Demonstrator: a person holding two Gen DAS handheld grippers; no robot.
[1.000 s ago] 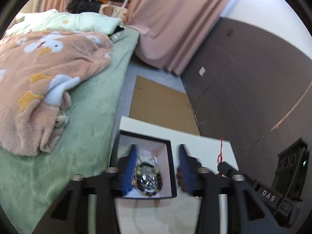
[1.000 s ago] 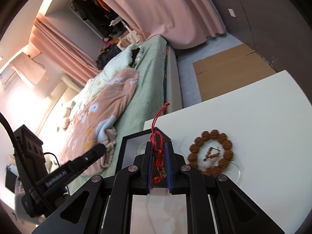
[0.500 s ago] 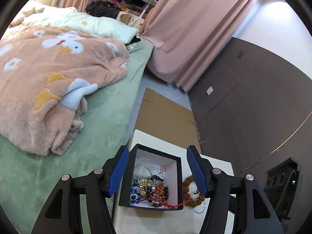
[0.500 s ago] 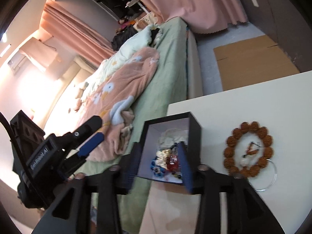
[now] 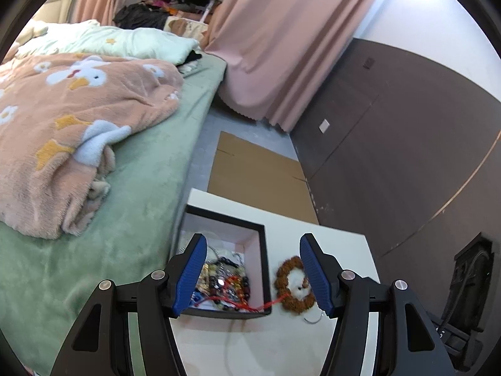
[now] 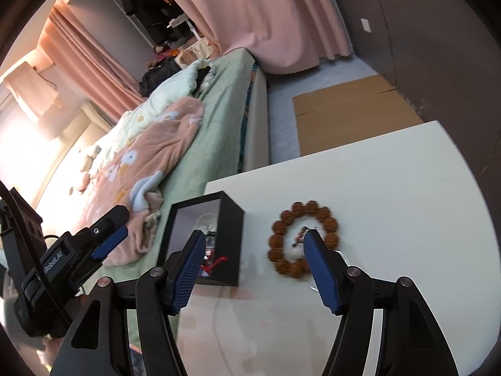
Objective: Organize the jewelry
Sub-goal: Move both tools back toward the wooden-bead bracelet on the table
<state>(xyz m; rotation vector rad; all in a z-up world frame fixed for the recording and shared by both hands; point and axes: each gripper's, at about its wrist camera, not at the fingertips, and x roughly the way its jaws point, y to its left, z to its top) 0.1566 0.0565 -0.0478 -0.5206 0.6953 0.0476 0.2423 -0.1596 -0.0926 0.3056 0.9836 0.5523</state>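
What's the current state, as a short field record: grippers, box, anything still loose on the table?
left gripper: open, empty
right gripper: open, empty
black square jewelry box: open, on white table, holds mixed beaded jewelry
red cord bracelet: in box, one end trailing over the box's right wall
brown wooden bead bracelet: loose on table, right of box
thin clear ring: on table by bead bracelet
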